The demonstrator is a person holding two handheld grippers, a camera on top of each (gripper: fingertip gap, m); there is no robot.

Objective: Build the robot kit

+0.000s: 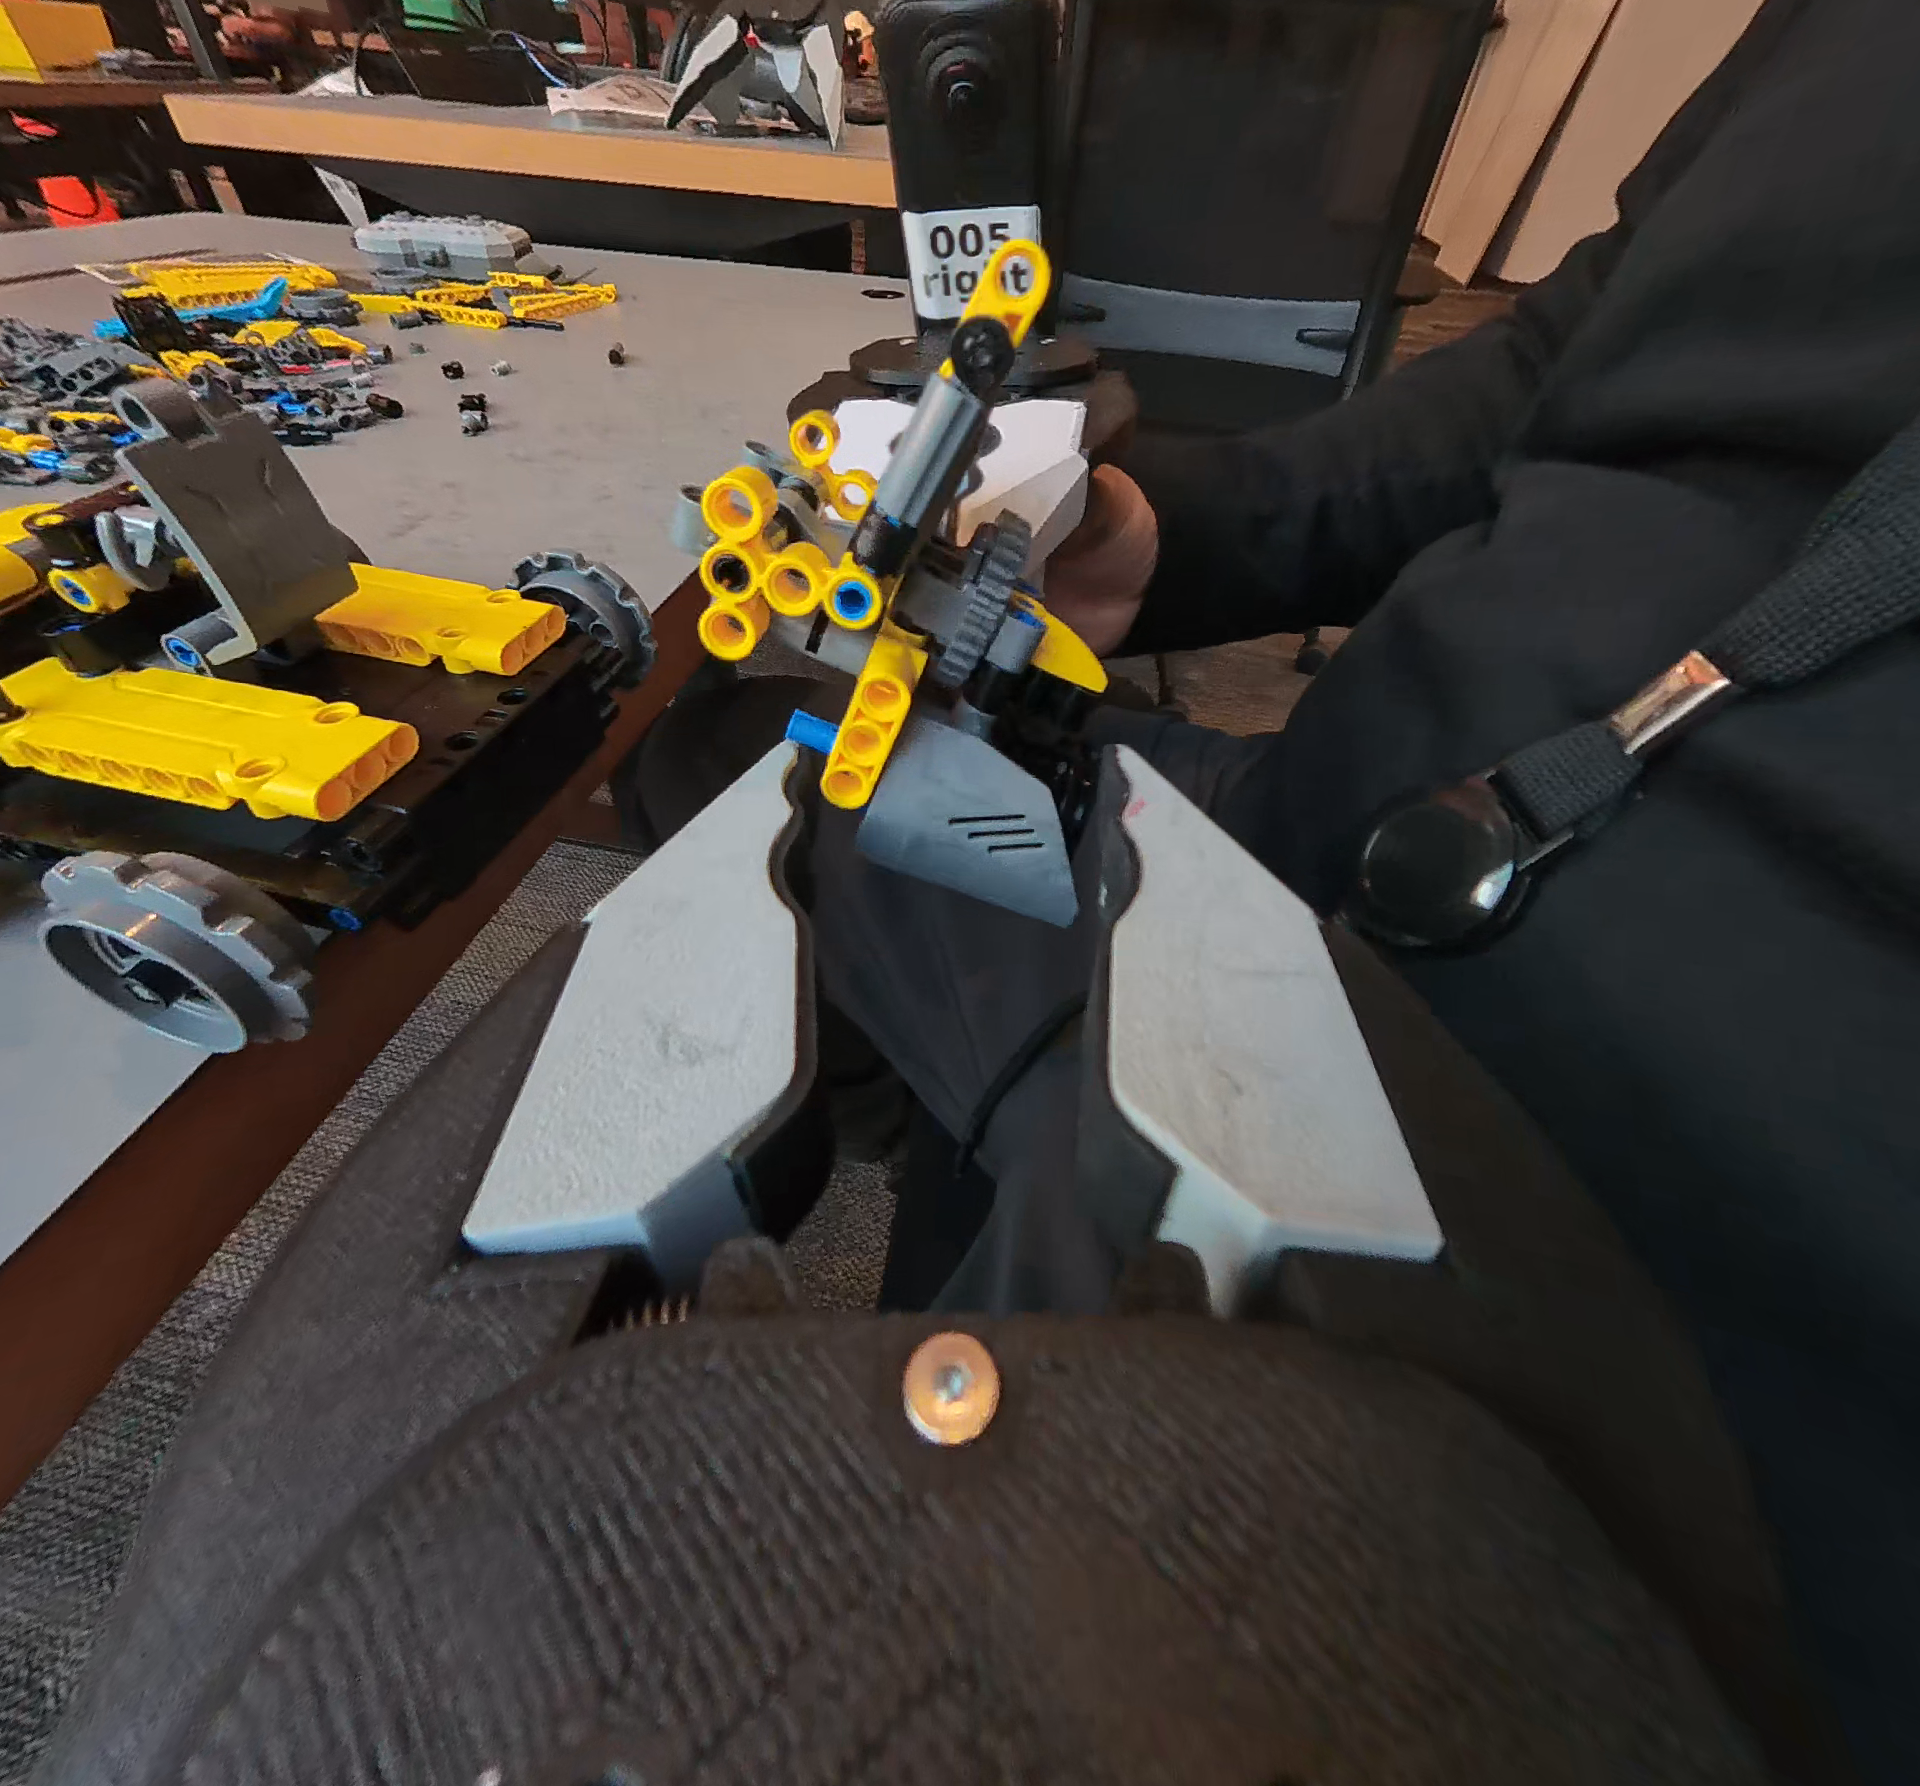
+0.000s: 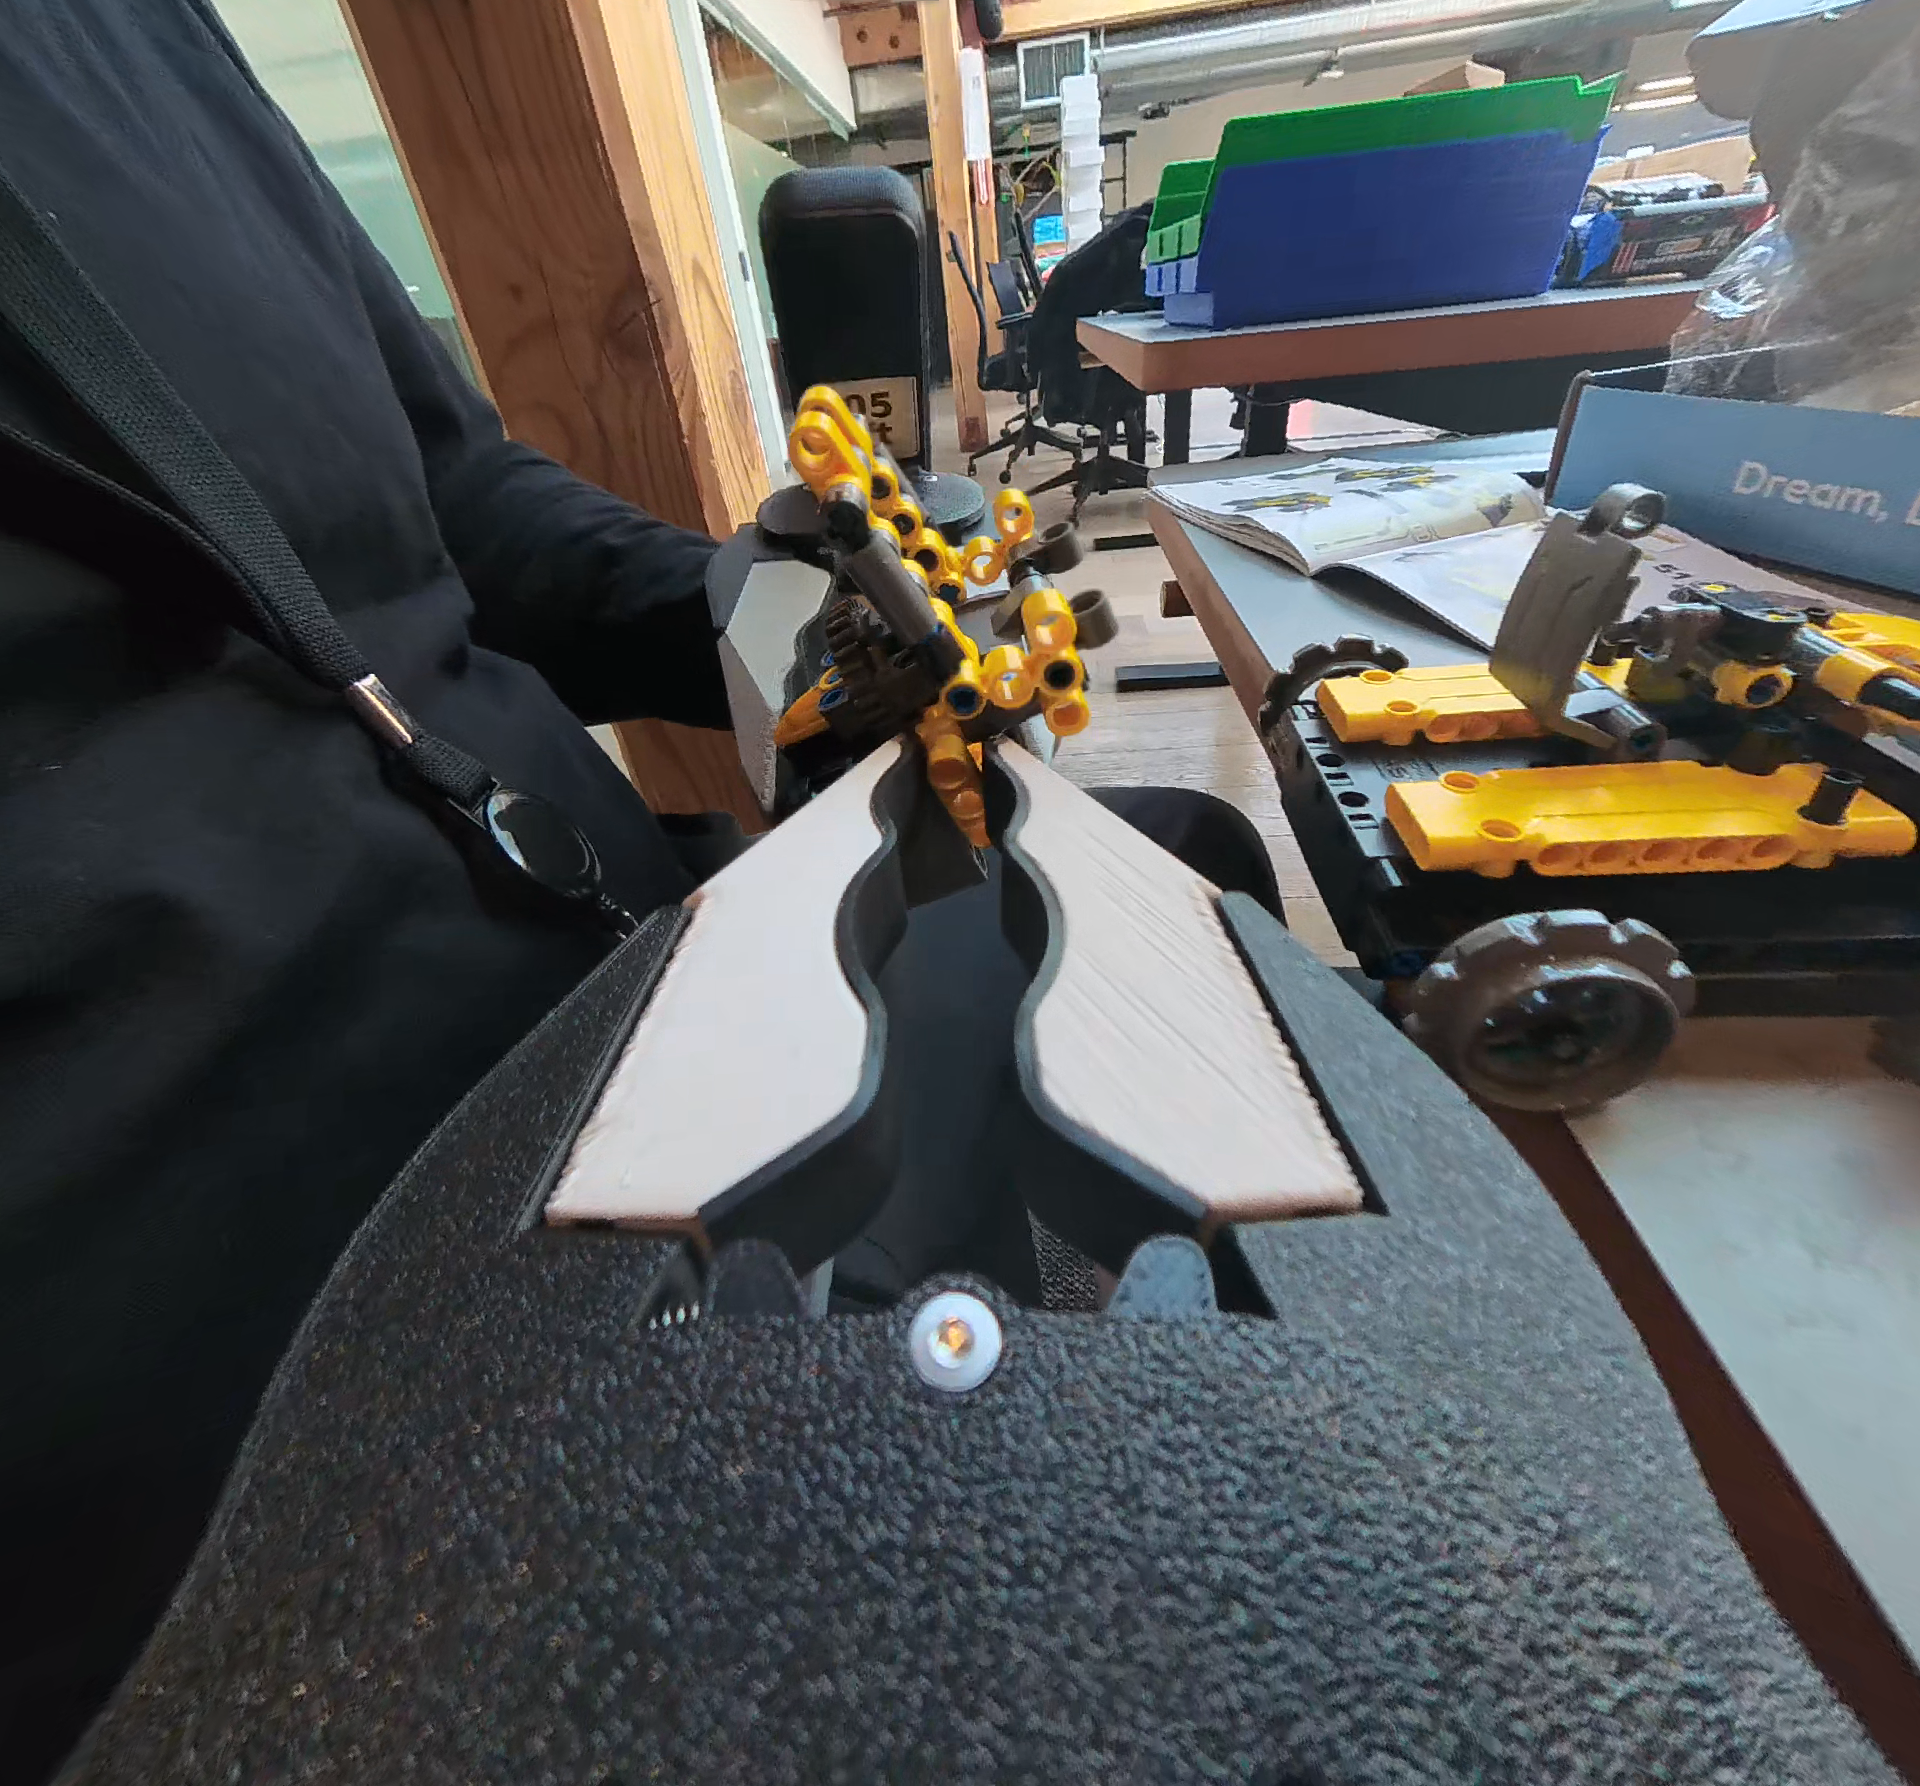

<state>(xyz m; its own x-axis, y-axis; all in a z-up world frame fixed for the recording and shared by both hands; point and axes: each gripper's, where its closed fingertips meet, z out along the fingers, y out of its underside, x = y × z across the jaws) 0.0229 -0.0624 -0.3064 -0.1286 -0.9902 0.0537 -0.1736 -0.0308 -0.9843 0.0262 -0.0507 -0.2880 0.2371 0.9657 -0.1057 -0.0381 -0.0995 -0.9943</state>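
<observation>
A person in black clothing holds two handheld grippers facing each other over the edge of a grey table (image 1: 665,365), and both grip one small toy-brick sub-assembly (image 1: 873,583) held in the air between them, just off the table's near edge. The sub-assembly is built from yellow holed beams, a dark grey gear, blue pins and a grey cylinder with a yellow ring end pointing upward. The left gripper (image 1: 951,801) has its pale fingers narrowed around the grey panel and black base of the piece. The right gripper (image 2: 961,780) has its fingers nearly closed, pinching a yellow beam that hangs from the same piece. A white printed label (image 1: 968,266) is stuck on the body of the right gripper; a similar label shows on the left one. On the table beside them stands a partly built yellow and black toy vehicle (image 2: 1600,801) with grey toothed wheels and a grey seat. Loose yellow, black and blue parts (image 1: 260,334) lie scattered farther back. An open instruction booklet (image 2: 1371,521) lies behind the vehicle, next to a blue box with white lettering (image 2: 1745,489).
</observation>
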